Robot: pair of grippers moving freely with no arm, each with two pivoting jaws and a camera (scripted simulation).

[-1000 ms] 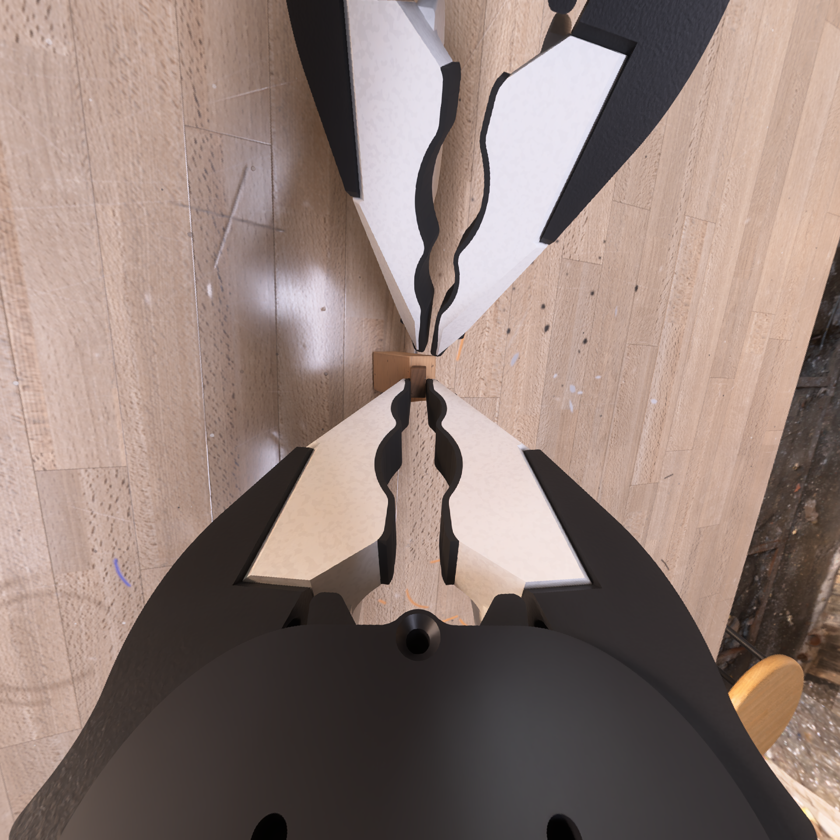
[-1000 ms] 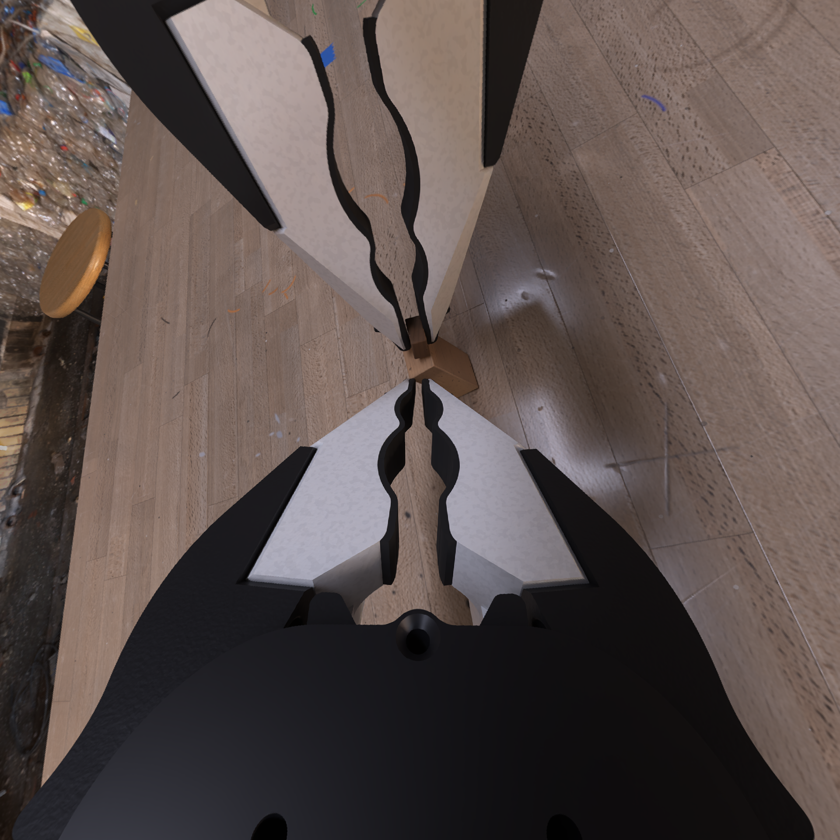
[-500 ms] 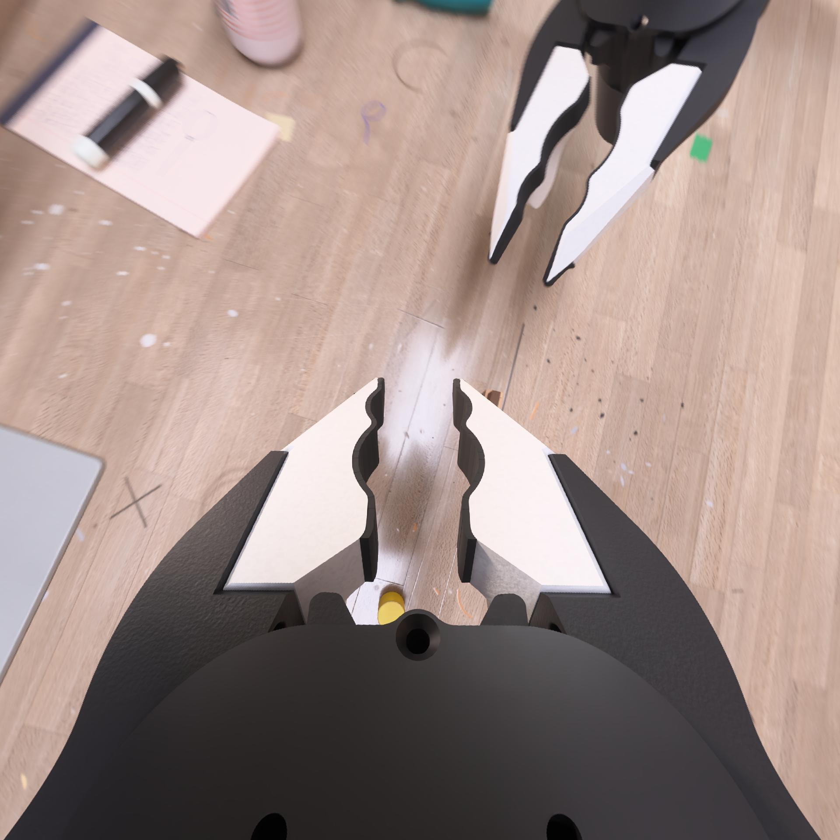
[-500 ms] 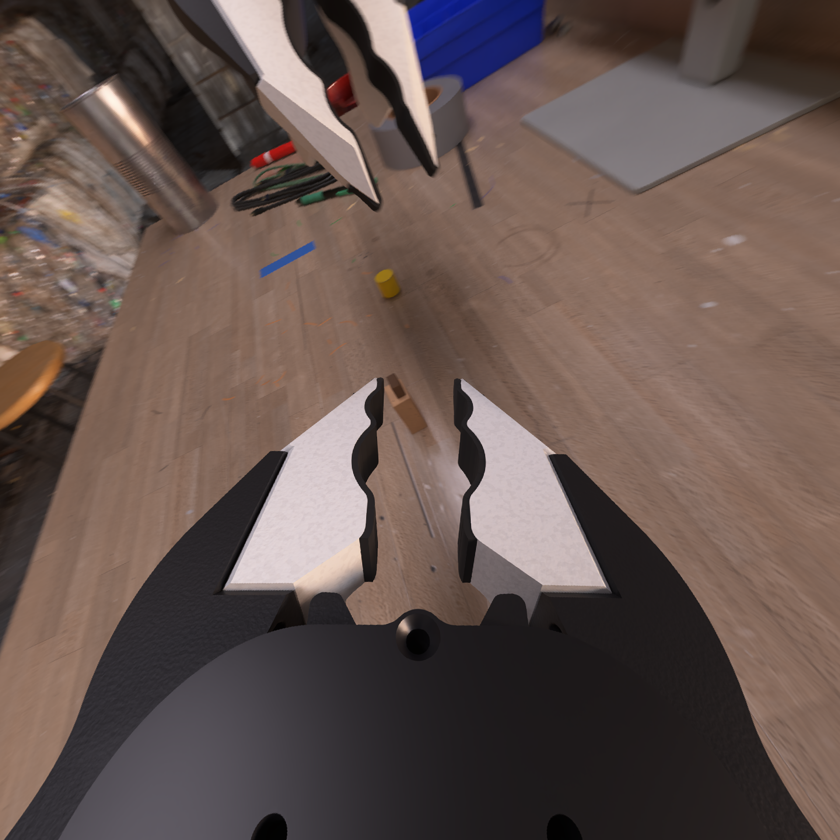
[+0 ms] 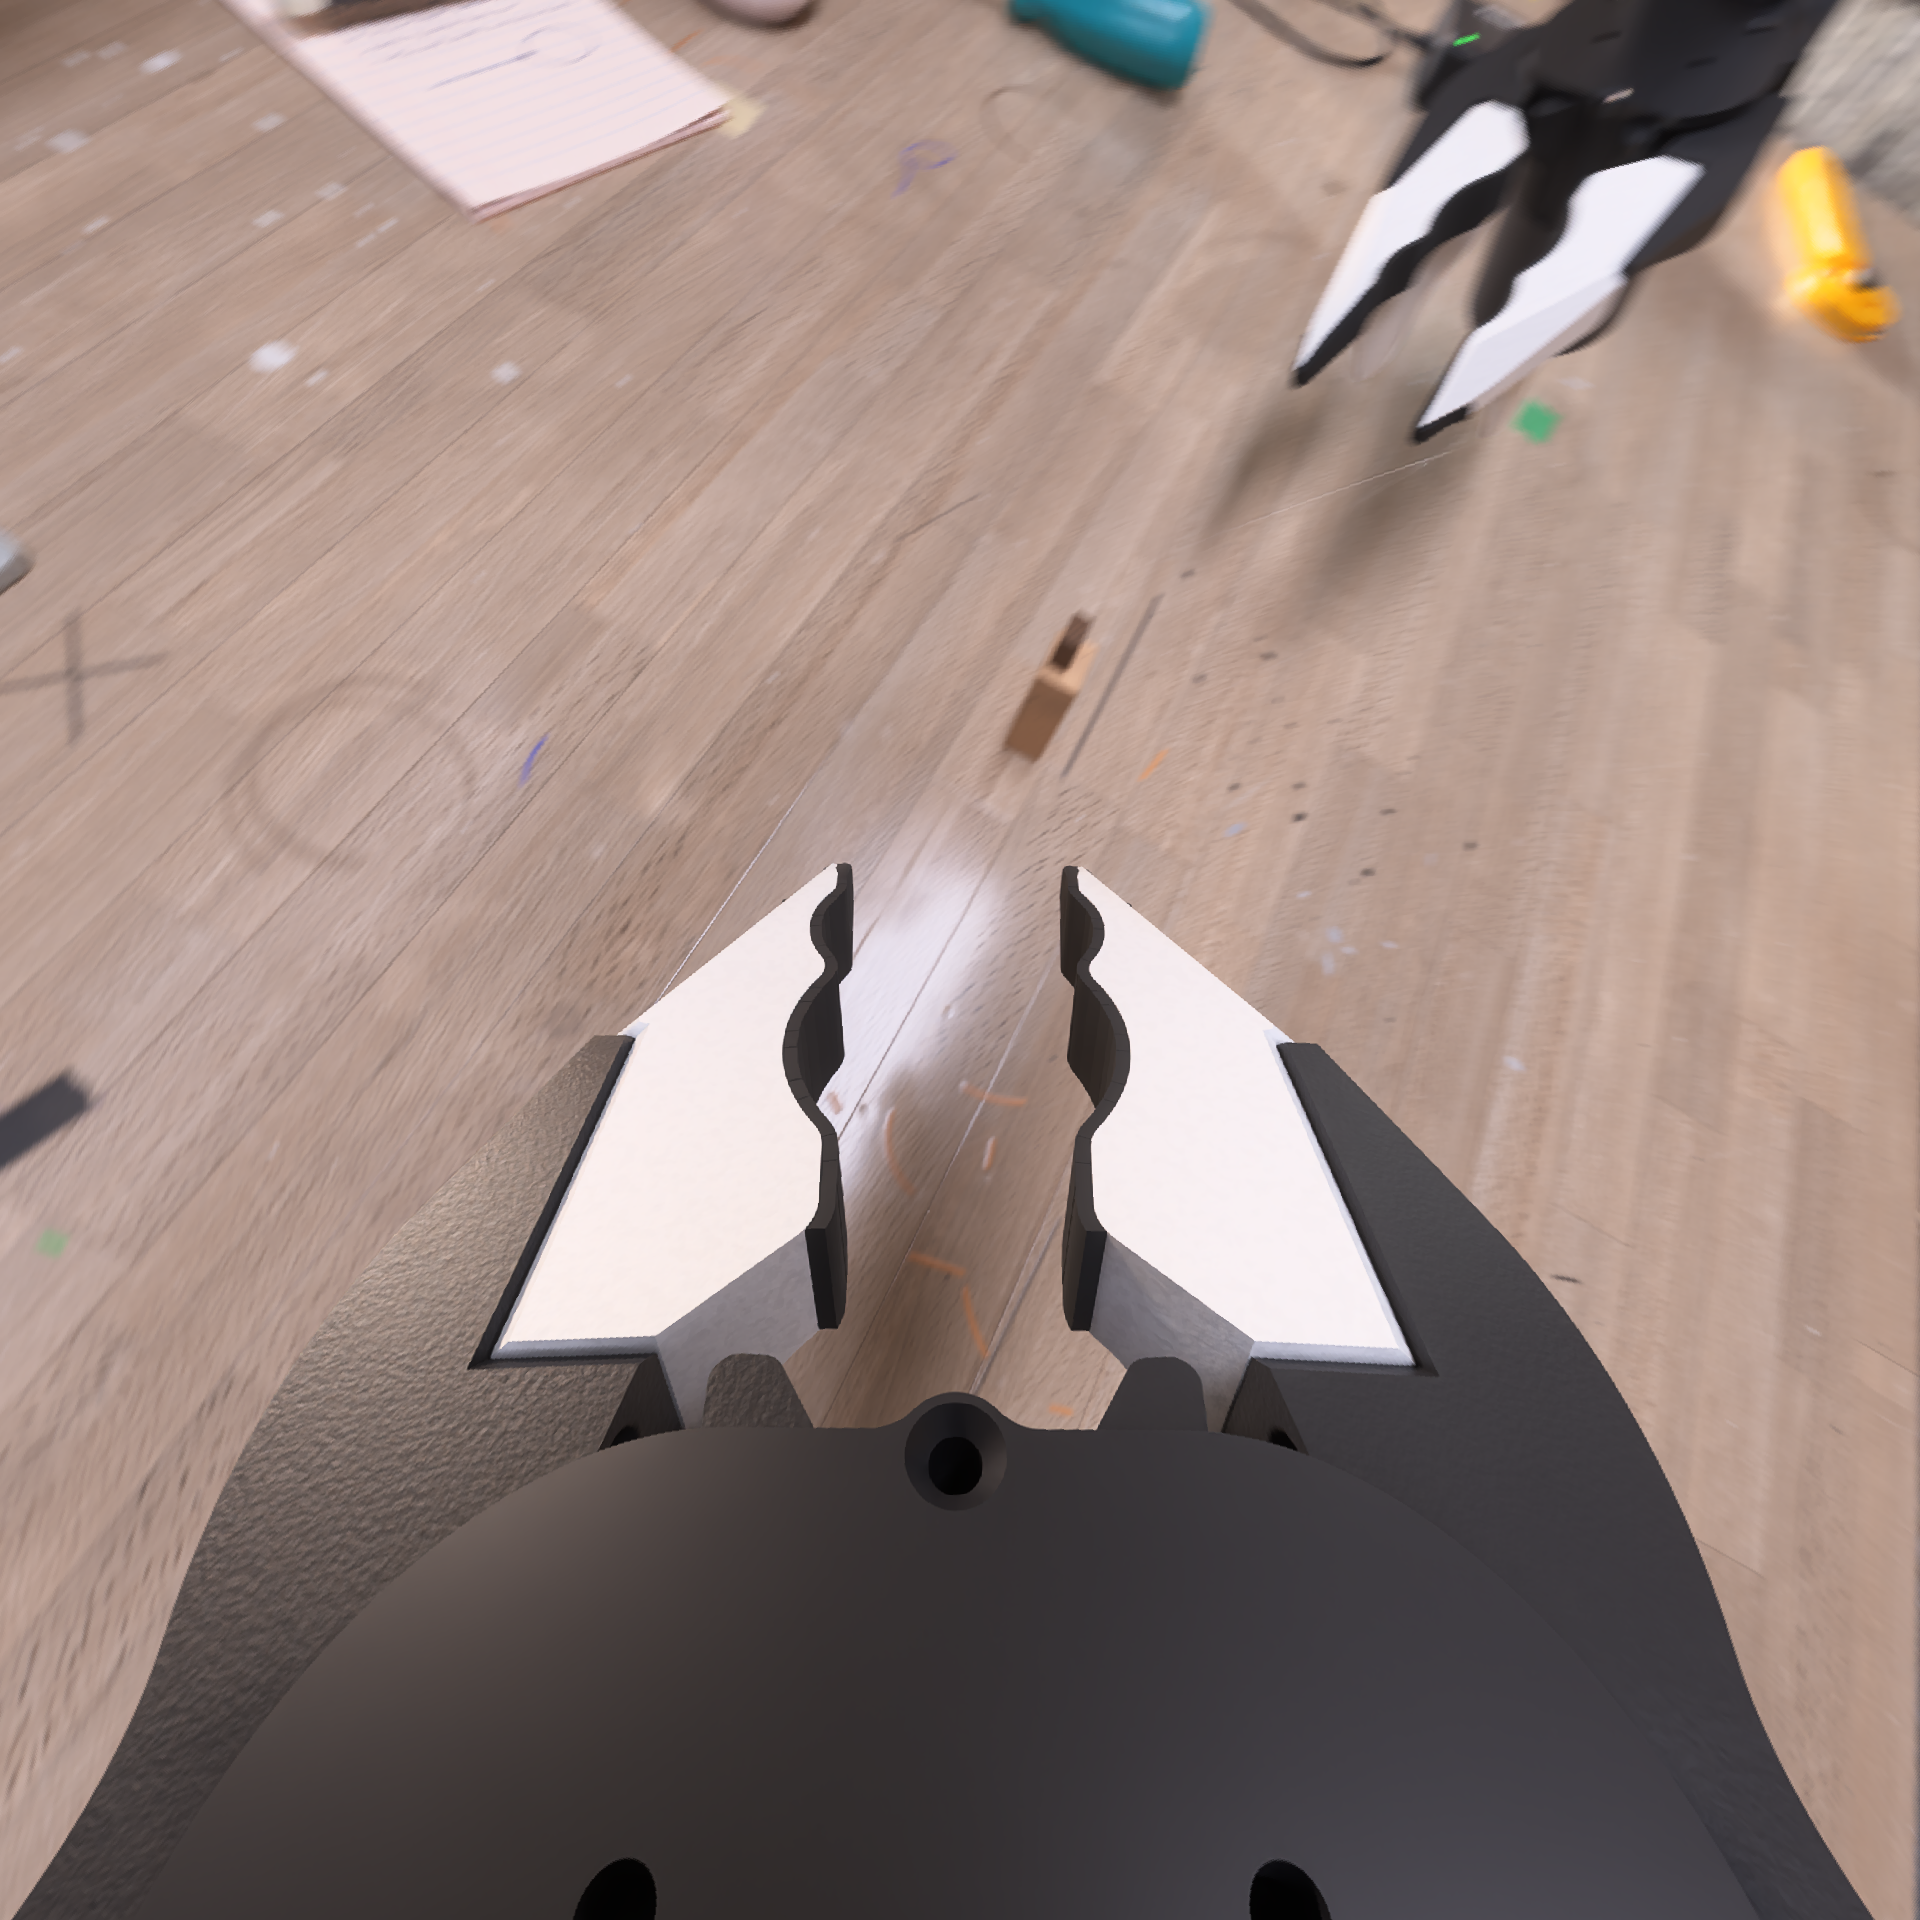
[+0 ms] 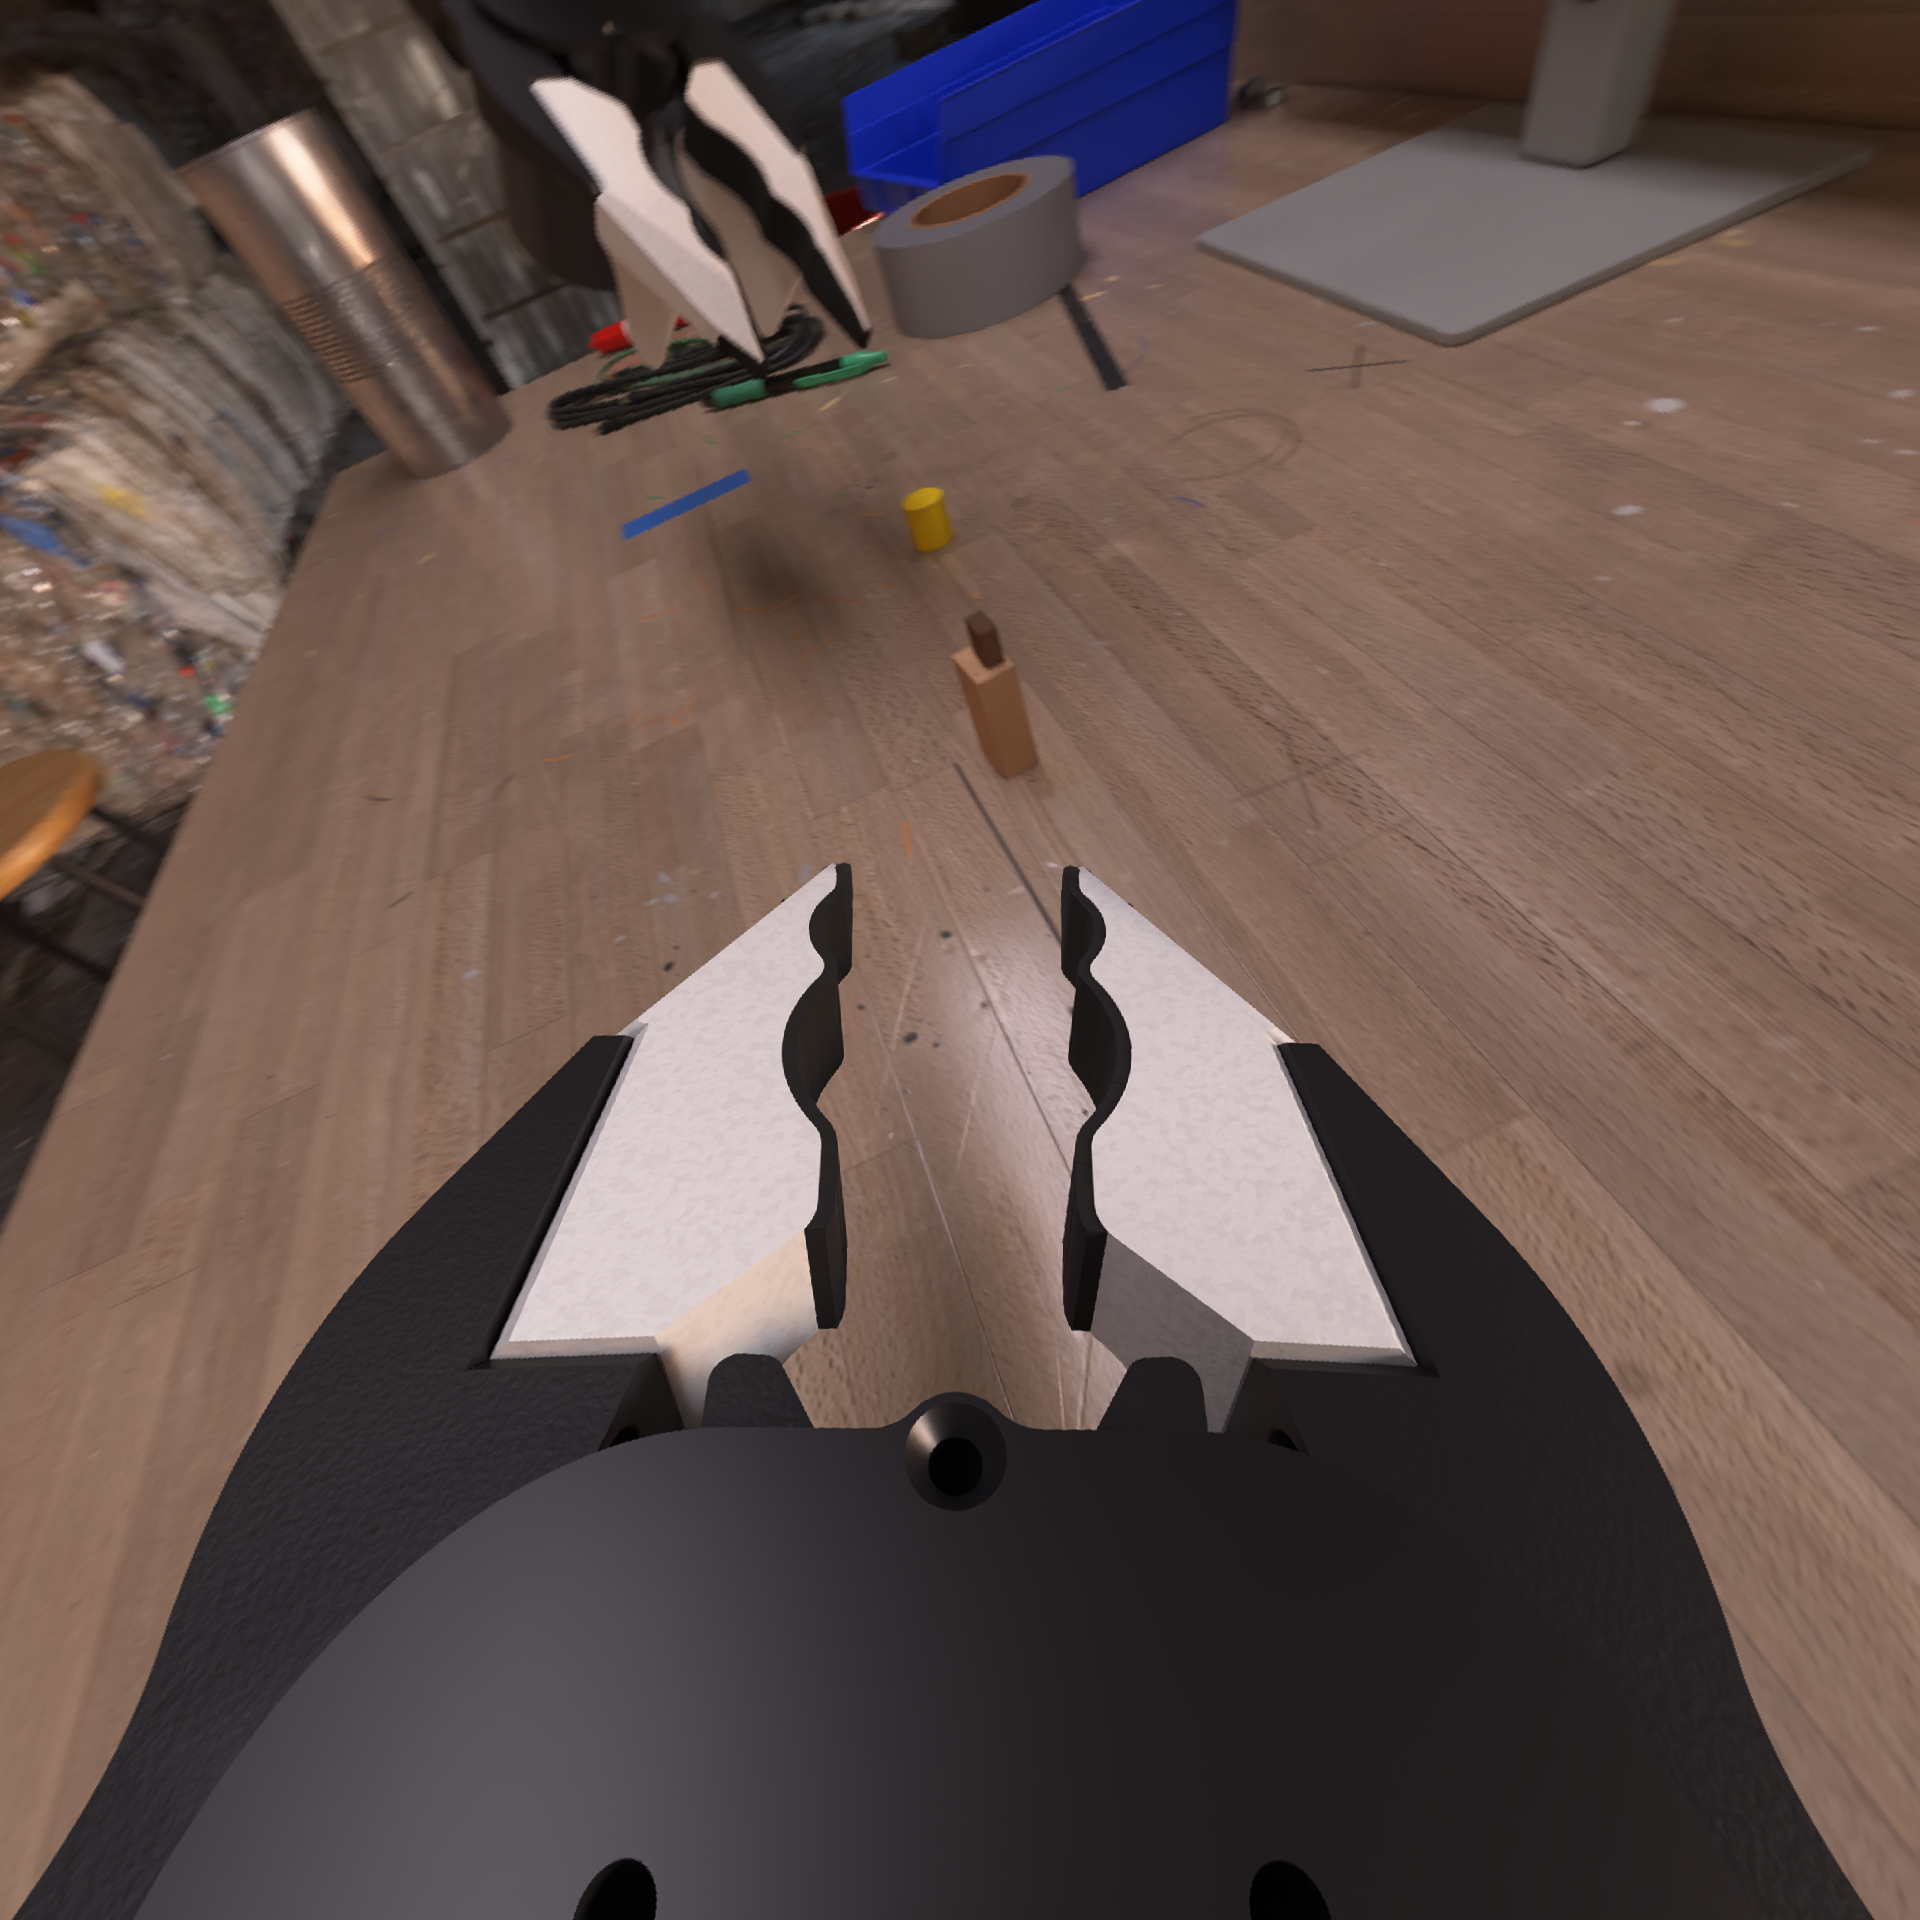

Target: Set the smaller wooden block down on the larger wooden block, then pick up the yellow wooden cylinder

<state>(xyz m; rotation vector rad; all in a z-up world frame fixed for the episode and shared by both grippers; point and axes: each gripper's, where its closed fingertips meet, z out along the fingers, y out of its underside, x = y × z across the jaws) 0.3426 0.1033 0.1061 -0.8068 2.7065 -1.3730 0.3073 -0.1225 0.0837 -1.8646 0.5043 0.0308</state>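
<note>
The smaller dark wooden block stands on top of the larger light wooden block, which stands upright on the table; the stack also shows in the left wrist view. The yellow wooden cylinder stands on the table beyond the stack, free of both grippers. My left gripper is open and empty, raised above the table, and shows far off in the right wrist view. My right gripper is open and empty, back from the stack, and shows far off in the left wrist view.
A grey tape roll, blue bin, metal cylinder, black cables with green pens and a grey plate line the far side. A pink notepad, teal object and yellow tool lie opposite. The table edge runs left.
Both grippers were shut close over the blocks, then opened and drew up and back. The small block now stands free on the large one. Both grippers have moved farther apart.
</note>
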